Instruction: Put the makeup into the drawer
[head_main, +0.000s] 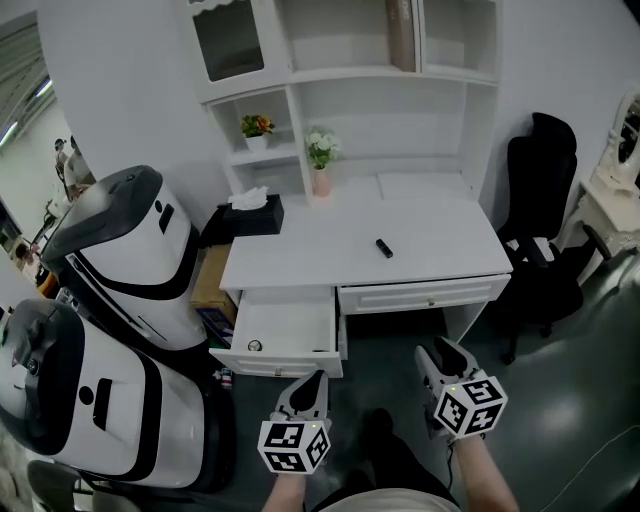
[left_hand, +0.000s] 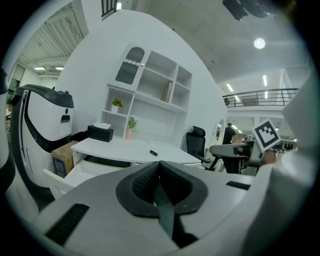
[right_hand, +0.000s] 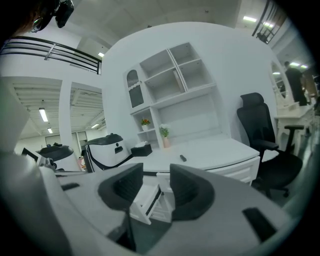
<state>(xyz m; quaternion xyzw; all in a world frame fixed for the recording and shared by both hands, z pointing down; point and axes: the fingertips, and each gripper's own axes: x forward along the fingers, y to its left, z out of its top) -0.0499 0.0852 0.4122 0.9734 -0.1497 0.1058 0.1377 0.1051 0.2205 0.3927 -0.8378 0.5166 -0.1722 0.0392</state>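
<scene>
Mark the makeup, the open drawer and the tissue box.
makeup (head_main: 384, 248), head view, middle of the black stick.
drawer (head_main: 290, 322), head view, its bare floor.
tissue box (head_main: 262, 218), head view, black side.

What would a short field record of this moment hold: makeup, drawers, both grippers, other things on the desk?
makeup item: small dark stick lying on the desk, not yet picked up
left drawer: pulled open; a small round item near its front left corner, kind unclear
right drawer: closed
left gripper: jaws together, empty, in front of the open drawer
right gripper: jaws apart, nothing between them, below the closed drawer
also on desk: black tissue box, flower vase
</scene>
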